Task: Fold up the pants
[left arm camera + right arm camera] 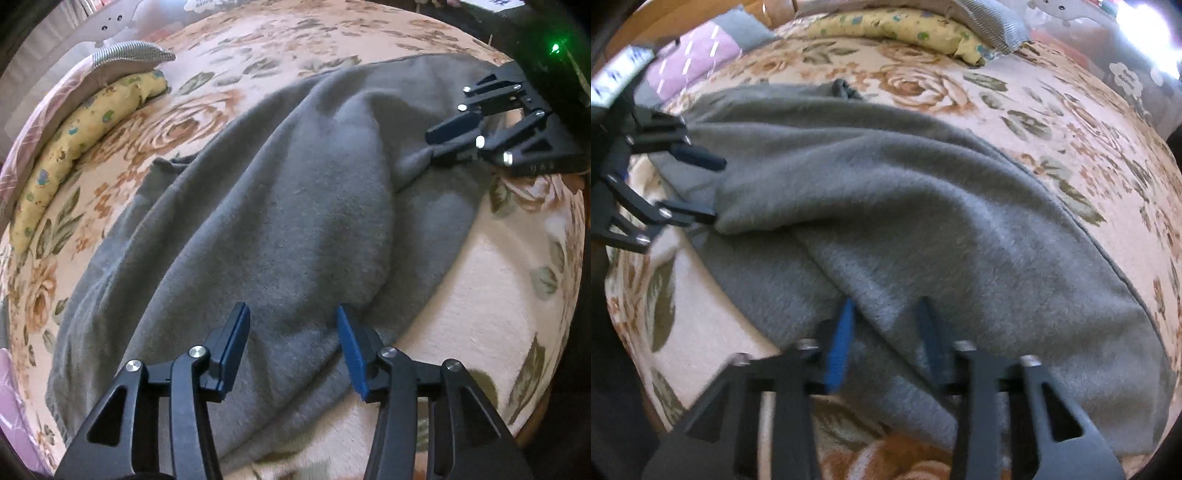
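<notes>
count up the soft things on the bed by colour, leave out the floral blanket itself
Grey: 2, the grey fleece pants and the grey knitted cushion
Yellow: 1, the long yellow printed pillow
Lilac: 1, the lilac stitched quilt
Total: 4
All lie on the floral blanket.

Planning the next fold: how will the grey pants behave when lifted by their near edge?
The grey pants look floppy: they already drape in soft ridges over the floral blanket, so they will probably sag wherever unsupported. The fuzzy fleece surface suggests they will likely drag on the blanket rather than slide.
</notes>
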Action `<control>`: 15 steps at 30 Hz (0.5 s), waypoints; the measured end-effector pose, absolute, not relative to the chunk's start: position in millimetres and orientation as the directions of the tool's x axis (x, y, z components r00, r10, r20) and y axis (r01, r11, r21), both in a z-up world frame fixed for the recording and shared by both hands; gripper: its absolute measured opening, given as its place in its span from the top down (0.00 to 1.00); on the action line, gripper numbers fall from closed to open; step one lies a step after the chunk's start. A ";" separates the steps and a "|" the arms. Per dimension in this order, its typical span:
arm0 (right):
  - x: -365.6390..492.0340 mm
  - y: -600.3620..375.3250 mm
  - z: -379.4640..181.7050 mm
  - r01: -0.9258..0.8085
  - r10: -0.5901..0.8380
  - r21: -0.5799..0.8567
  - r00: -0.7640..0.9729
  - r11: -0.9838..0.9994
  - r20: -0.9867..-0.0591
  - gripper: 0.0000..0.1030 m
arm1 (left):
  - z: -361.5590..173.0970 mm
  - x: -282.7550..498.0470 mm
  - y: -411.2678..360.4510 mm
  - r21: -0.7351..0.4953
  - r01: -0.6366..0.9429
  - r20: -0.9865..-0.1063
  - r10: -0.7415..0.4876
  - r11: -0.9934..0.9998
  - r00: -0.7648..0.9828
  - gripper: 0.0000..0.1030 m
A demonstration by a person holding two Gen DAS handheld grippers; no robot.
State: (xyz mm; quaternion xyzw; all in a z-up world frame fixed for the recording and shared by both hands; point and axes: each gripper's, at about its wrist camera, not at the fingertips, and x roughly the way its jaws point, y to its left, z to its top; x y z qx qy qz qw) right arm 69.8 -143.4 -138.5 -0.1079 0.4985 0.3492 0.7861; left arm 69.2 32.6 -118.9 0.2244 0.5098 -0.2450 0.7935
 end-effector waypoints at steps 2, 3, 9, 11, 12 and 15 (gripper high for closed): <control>71.3 -149.3 -138.5 -0.640 0.454 0.204 0.253 0.741 -0.855 0.89 | -118.5 72.6 38.9 0.042 0.614 -0.928 -0.197 0.788 0.317 0.74; 70.9 -152.7 -137.1 -0.632 0.463 0.216 0.254 0.744 -0.849 0.94 | -117.1 73.6 40.2 0.025 0.612 -0.929 -0.207 0.791 0.306 0.92; 57.4 -171.6 -108.7 -0.633 0.510 0.244 0.279 0.735 -0.814 0.96 | -91.9 62.3 48.1 0.029 0.631 -0.919 -0.228 0.775 0.322 0.99; 50.8 -182.9 -96.6 -0.637 0.528 0.255 0.283 0.728 -0.801 0.96 | -82.9 54.0 52.9 0.021 0.642 -0.916 -0.243 0.766 0.320 0.99; 49.4 -187.1 -94.6 -0.636 0.535 0.263 0.281 0.725 -0.796 0.96 | -81.6 51.1 54.5 0.019 0.646 -0.917 -0.244 0.763 0.315 0.99; 45.1 -192.2 -101.4 -0.639 0.534 0.276 0.252 0.718 -0.807 0.96 | -90.1 45.5 55.4 0.031 0.655 -0.929 -0.219 0.755 0.297 0.99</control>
